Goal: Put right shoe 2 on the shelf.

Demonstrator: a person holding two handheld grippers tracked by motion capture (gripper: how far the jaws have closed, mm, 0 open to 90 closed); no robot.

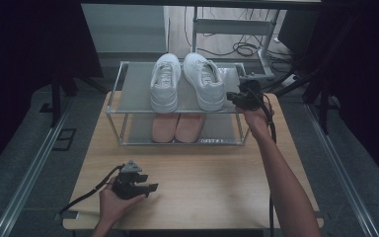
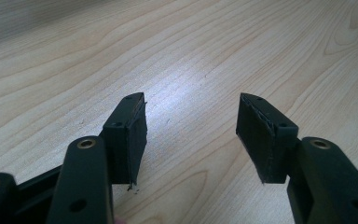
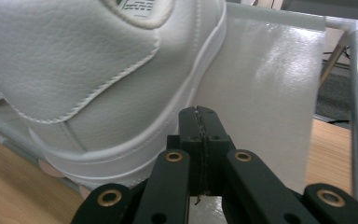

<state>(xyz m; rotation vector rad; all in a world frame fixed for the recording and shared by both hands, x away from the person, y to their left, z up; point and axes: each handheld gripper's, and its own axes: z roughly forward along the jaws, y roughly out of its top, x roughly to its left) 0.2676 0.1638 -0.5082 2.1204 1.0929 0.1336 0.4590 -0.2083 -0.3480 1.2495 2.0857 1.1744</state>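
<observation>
Both right tool (image 3: 200, 121) jaws closed, empty.

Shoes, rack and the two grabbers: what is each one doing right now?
White shoes: side by side on the rack's top shelf, soles down.
Pink shoes: paired on the lower shelf.
Rack: upright on the table.
Left gripper: jaws open, nothing between.
Right gripper: jaws shut, empty, beside the right white shoe.

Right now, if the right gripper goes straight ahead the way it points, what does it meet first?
Probably the white leather sneaker: the shut right gripper points at its sole edge on the grey rack shelf, though the depth is unclear.
</observation>
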